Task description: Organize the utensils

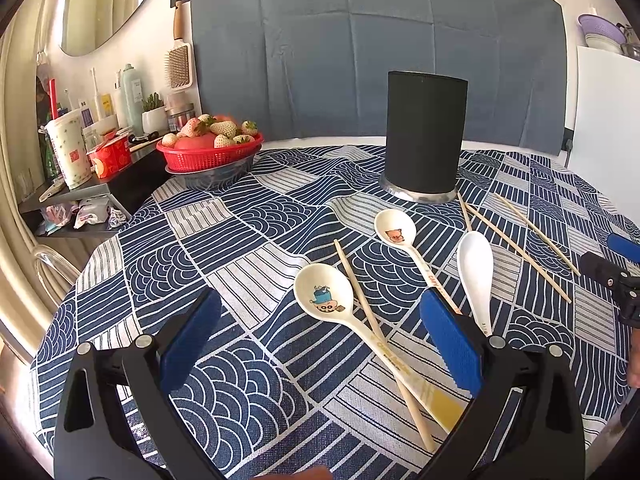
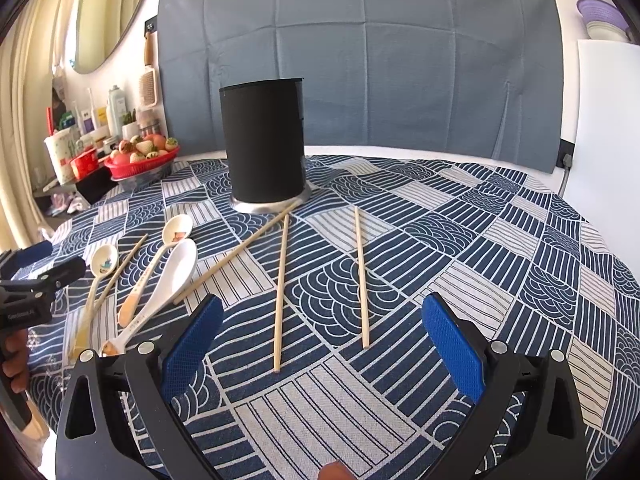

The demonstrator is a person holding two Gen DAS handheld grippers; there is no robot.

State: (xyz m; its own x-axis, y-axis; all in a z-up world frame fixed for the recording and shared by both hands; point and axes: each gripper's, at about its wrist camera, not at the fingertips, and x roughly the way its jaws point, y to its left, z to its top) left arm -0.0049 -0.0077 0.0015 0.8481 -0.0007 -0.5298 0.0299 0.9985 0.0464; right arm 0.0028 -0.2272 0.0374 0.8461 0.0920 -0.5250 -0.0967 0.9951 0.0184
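Observation:
A black cylindrical utensil holder stands upright at the back of the table. In front of it lie three spoons: a cream spoon with a blue cartoon, a cream spoon with a pig picture, and a plain white spoon. Several wooden chopsticks lie scattered among them. My left gripper hovers open over the blue-cartoon spoon's handle. My right gripper is open above two chopsticks.
A red basket of strawberries sits at the table's back left. A side shelf holds cups, bottles and packets. The patterned tablecloth is bare on the right. A white panel stands at the far right.

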